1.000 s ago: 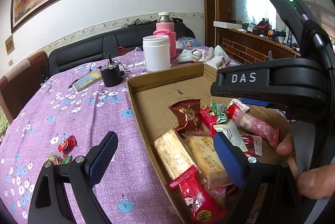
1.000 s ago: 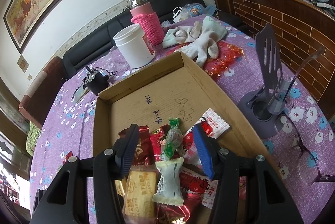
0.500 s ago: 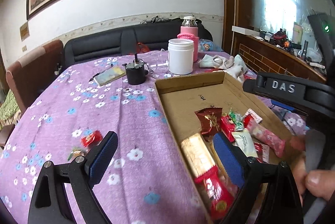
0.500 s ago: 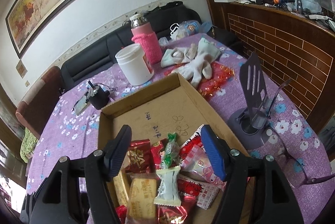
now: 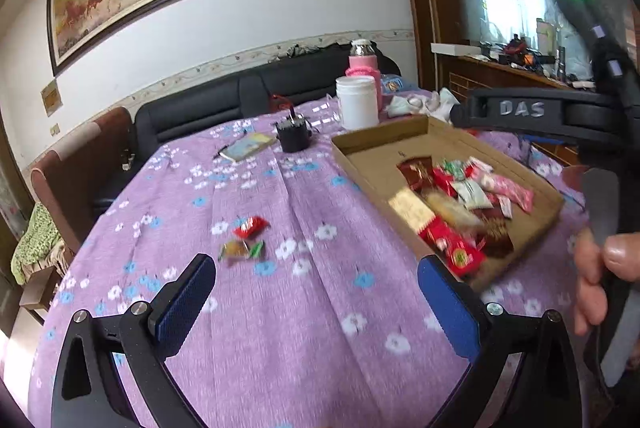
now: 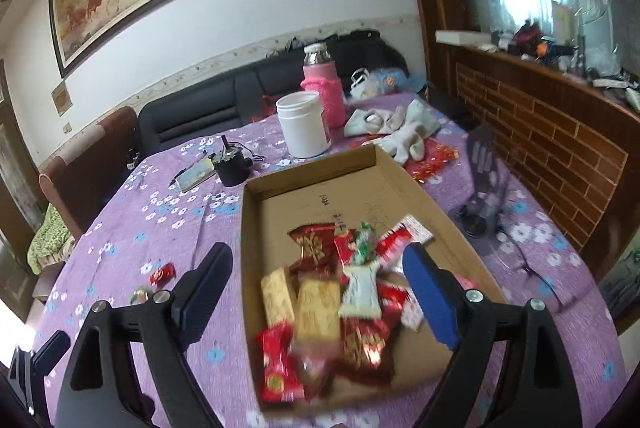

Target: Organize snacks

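Biggest thing first: the tabletop point(image 5: 280, 328) under its purple flowered cloth, then the cardboard tray point(image 6: 256, 228) at centre-right of your right view, holding a heap of wrapped snacks point(image 6: 340, 288). Two strays remain outside it — a red candy point(image 5: 250, 224) and a gold-green candy point(image 5: 240, 249), centre-left in your left view. Your left gripper point(image 5: 316, 302) and right gripper point(image 6: 320, 288) are both opening, nothing between the fingers. Those wrappers look light, crinkly and slippery, so I'd pinch the candy body — twisted ends would probably slide out.
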### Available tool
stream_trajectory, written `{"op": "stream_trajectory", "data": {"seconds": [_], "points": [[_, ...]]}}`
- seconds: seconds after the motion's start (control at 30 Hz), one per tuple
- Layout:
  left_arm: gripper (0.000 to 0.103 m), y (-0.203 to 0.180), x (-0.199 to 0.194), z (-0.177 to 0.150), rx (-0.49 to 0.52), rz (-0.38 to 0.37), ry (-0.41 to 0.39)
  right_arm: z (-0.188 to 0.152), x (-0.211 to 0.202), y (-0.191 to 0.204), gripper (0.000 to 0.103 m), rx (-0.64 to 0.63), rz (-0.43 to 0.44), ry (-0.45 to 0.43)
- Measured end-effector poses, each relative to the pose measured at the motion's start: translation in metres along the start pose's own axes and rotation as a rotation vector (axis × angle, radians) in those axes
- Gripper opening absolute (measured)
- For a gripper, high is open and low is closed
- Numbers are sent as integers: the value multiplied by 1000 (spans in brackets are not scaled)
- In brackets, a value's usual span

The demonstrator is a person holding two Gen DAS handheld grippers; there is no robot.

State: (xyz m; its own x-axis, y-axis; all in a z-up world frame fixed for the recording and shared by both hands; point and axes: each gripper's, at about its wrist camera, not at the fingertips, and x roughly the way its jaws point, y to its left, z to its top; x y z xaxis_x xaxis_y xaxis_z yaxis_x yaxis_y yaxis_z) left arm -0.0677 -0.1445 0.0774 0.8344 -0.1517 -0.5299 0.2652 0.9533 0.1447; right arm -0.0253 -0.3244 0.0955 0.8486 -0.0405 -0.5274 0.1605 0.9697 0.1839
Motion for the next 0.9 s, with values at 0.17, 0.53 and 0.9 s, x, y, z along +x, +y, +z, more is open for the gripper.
{"op": "stream_trajectory", "data": {"seconds": [0.17,0.53,0.9], "points": [[102,-6,0,-21,81,68,22,-27,-31,0,90,-43,-25,-26],[102,48,-14,-44,-15,165,30,-43,-43,45,90,-148,13,-45],[102,101,-6,-55,-137,225,89,-75,-31,108,90,-290,80,19]]}}
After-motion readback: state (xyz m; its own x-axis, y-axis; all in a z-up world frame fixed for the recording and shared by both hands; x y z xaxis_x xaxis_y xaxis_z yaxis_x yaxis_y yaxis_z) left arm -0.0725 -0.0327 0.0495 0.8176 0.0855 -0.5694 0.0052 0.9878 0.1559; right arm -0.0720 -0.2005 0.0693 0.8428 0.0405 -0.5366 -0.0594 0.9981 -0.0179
